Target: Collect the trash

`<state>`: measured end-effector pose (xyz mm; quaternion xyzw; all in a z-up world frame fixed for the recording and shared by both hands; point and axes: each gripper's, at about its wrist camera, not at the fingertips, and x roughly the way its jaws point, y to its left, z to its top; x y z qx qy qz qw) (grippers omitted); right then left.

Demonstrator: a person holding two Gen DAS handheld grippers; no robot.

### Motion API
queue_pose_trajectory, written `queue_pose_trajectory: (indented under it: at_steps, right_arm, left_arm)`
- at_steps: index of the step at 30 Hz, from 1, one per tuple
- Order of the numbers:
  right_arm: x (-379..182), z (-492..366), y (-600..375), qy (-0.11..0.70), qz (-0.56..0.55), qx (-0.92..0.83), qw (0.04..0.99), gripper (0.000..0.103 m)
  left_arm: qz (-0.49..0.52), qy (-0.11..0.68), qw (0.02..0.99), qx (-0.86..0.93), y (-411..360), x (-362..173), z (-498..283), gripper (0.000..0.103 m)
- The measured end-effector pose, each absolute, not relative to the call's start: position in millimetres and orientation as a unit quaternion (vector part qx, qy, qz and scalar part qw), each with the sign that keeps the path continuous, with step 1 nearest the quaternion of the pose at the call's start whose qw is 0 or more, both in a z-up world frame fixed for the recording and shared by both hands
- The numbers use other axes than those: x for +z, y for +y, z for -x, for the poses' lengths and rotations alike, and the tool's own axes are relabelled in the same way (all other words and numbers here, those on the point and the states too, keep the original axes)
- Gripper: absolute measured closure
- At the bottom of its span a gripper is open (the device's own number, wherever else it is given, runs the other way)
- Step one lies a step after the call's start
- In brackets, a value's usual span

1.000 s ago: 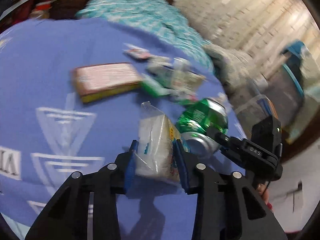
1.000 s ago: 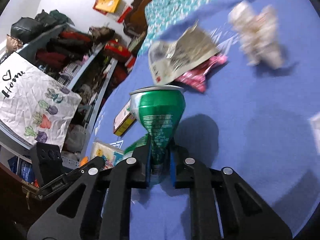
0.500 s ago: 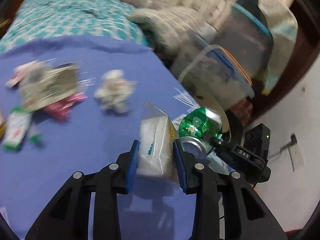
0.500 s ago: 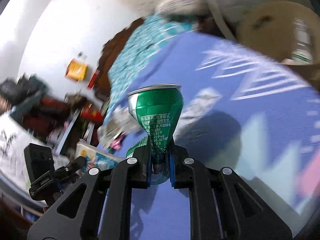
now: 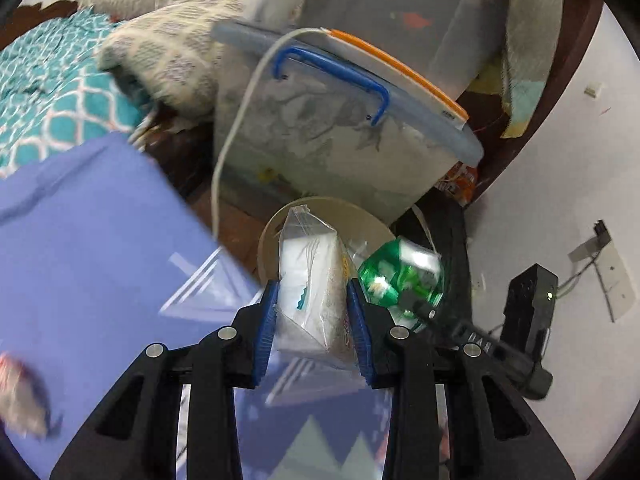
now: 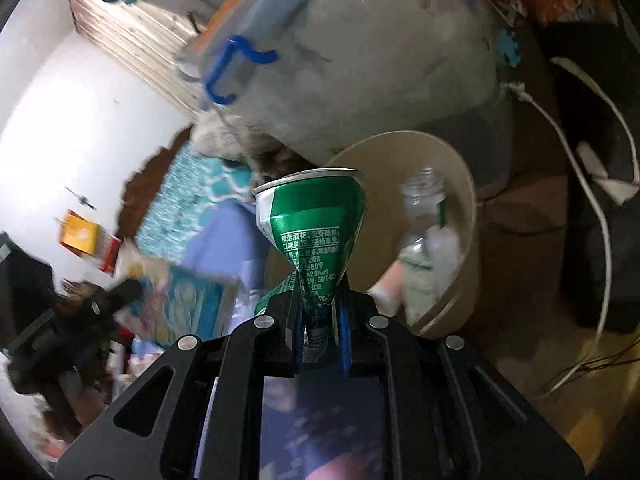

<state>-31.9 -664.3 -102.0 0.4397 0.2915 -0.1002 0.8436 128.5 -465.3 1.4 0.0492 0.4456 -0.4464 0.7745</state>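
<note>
Swung off the blue bedspread and now over the round tan bin, already holding a clear bottle. Left claw clamped on a plastic packet, right claw pinching a crushed green can, both poised above the rim, presumably for dropping

The crushed green can, pinched in the right gripper, carries white Chinese print toward 6 o'clock of its rim, with "8.0°P", "2.9%vol" and "GB/T 492" partly readable below. Other lettering is too blurred to read.
</note>
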Motion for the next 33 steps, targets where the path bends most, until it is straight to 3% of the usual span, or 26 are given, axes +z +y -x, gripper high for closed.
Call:
queue_pose_trajectory:
  at_steps: [2, 4, 6, 7, 13, 21, 33]
  right_arm:
    - [-109.6, 22.9, -673.2, 0.312, -0.430, -0.110, 0.840, 0.083]
    - [-114.0, 14.0, -672.9, 0.328, -0.424, -0.114, 0.836, 0.071]
    - [-113.6, 10.8, -671.4, 0.326, -0.423, -0.115, 0.838, 0.021]
    - [-109.4, 13.2, -669.5, 0.312, -0.417, -0.123, 0.845, 0.020]
    - [-93.7, 32.6, -664.4, 0.268, -0.400, -0.144, 0.864, 0.023]
    - [-67.7, 19.6, -599.4, 0.260, -0.379, -0.076, 0.885, 0.052]
    - [-61.9, -73.3, -359.6, 0.371, -0.287, 0.203, 0.859, 0.051]
  left_arm:
    - [-0.062, 0.445, 0.780, -0.436, -485.1, -6.5, -133.4, 0.069]
    - [-0.073, 0.447, 0.786, -0.421, -496.9, -16.0, -137.4, 0.063]
    - [-0.082, 0.457, 0.786, -0.409, -500.4, -25.1, -141.0, 0.050]
    - [-0.084, 0.461, 0.786, -0.404, -500.9, -28.7, -141.9, 0.039]
    - [-0.067, 0.457, 0.789, -0.405, -473.1, -16.2, -138.5, 0.036]
    - [-0.006, 0.401, 0.822, -0.404, -343.2, 24.0, -101.8, 0.036]
    - [0.116, 0.441, 0.870, -0.187, -61.6, -9.5, -87.7, 0.037]
